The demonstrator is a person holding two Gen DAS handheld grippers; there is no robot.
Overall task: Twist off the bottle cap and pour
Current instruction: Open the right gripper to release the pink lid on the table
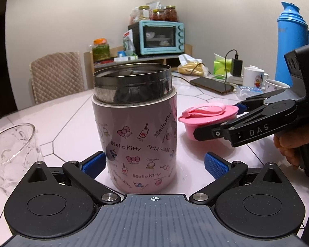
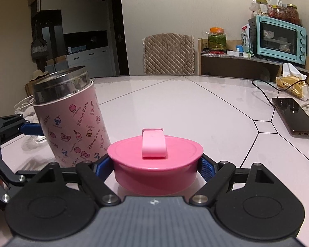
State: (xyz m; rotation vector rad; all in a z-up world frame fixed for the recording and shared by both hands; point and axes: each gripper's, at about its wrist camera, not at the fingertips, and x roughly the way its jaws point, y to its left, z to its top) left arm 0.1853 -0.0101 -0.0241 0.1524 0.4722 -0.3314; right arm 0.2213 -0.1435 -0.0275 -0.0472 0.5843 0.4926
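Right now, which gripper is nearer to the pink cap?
Right. The right gripper is clamped on the pink cap, pads on both sides. The left gripper sits apart, open around the pink bottle, its right pad clear of it.

- Left gripper [image 1: 154,162]: jaws spread, one pad either side of the bottle [image 1: 138,135].
- Right gripper [image 2: 155,164]: right of the bottle, clamped on pink cap [image 2: 154,160].
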